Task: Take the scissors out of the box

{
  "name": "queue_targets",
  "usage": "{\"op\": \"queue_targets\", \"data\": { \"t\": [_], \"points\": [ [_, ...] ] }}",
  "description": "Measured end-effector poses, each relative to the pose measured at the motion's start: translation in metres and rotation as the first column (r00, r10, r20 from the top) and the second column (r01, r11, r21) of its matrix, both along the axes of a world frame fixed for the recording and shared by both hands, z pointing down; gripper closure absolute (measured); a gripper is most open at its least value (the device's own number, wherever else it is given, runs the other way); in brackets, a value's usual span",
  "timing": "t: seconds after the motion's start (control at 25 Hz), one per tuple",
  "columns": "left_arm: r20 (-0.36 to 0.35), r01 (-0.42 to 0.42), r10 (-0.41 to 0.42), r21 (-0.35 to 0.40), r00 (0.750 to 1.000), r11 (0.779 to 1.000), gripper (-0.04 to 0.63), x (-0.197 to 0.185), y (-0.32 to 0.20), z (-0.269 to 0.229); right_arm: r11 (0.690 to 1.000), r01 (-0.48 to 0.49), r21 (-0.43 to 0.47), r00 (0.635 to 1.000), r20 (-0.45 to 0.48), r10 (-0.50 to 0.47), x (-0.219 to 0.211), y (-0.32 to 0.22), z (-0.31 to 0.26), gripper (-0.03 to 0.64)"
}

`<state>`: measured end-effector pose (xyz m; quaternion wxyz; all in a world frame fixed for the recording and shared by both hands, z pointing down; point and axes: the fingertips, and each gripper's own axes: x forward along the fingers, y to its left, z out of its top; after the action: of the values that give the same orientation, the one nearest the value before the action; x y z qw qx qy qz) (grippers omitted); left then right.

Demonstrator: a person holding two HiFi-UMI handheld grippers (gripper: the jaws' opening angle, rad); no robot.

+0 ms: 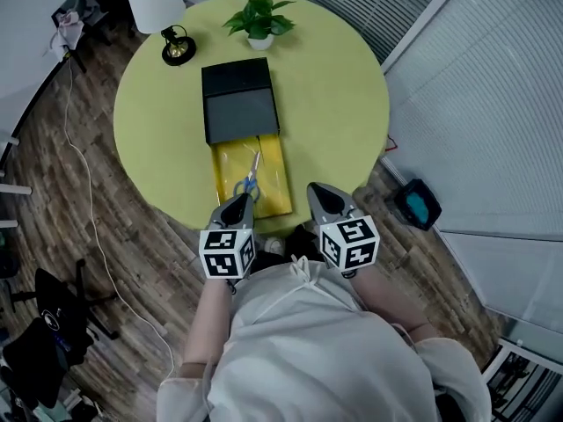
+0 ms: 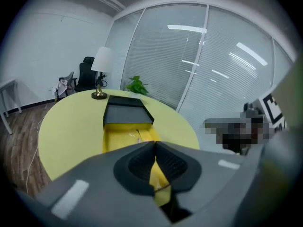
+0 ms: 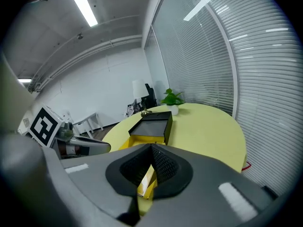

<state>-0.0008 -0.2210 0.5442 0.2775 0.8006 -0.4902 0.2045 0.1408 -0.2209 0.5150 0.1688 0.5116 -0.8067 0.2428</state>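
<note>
Where the yellow tray (image 1: 274,170) stands pulled out of the black box (image 1: 239,99), the scissors (image 1: 250,179) lie lengthwise in it. Blue handles toward the person, pale blades toward the box. Tray's near end sits at the table (image 1: 334,95) edge.

Left claw (image 1: 236,202) clenched, tips together, nothing between them. It hangs over the tray's near left corner, close to the handles; contact cannot be judged. Right claw (image 1: 324,196) likewise shut and empty, just off the tray's right corner.

Both gripper views: own jaws block the tray's near end, scissors not clearly made out.
</note>
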Motion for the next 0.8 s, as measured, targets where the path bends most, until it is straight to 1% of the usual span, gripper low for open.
{"op": "queue_targets", "data": {
  "t": [0.12,0.24,0.32,0.4,0.48,0.56,0.64,0.72,0.8],
  "points": [
    [0.040,0.013,-0.011,-0.046,0.999,0.999,0.588,0.001,-0.005,0.021,0.999,0.050,-0.014,0.999,-0.001,-0.050,-0.002,-0.015,0.011,0.617],
    [0.100,0.038,-0.029,-0.095,0.995,0.995,0.588,-0.002,-0.010,0.040,0.995,0.094,-0.040,0.996,0.003,-0.094,-0.001,-0.027,0.021,0.617],
    [0.149,0.040,-0.022,-0.123,0.989,0.992,0.583,-0.004,-0.017,0.053,0.991,0.117,-0.057,0.993,0.006,-0.117,-0.002,-0.036,0.027,0.617],
    [0.217,0.021,0.011,-0.144,0.976,0.989,0.559,-0.004,-0.024,0.064,0.988,0.136,-0.075,0.991,0.005,-0.136,-0.001,-0.044,0.035,0.617],
    [0.291,-0.005,0.055,-0.170,0.955,0.985,0.550,-0.003,-0.030,0.076,0.984,0.149,-0.095,0.989,0.006,-0.149,0.000,-0.050,0.043,0.617],
    [0.334,-0.029,0.103,-0.220,0.937,0.975,0.520,-0.003,-0.034,0.090,0.981,0.155,-0.115,0.988,0.006,-0.155,0.000,-0.055,0.052,0.617],
    [0.335,-0.040,0.140,-0.286,0.932,0.957,0.495,-0.003,-0.034,0.105,0.978,0.158,-0.133,0.987,0.008,-0.159,-0.001,-0.058,0.059,0.617],
    [0.316,-0.040,0.156,-0.346,0.936,0.937,0.483,-0.004,-0.034,0.118,0.975,0.165,-0.150,0.986,0.011,-0.165,-0.001,-0.059,0.065,0.617],
    [0.309,-0.035,0.167,-0.390,0.936,0.920,0.464,-0.006,-0.034,0.128,0.970,0.173,-0.173,0.985,0.014,-0.174,-0.002,-0.061,0.072,0.617]
  ]
}}
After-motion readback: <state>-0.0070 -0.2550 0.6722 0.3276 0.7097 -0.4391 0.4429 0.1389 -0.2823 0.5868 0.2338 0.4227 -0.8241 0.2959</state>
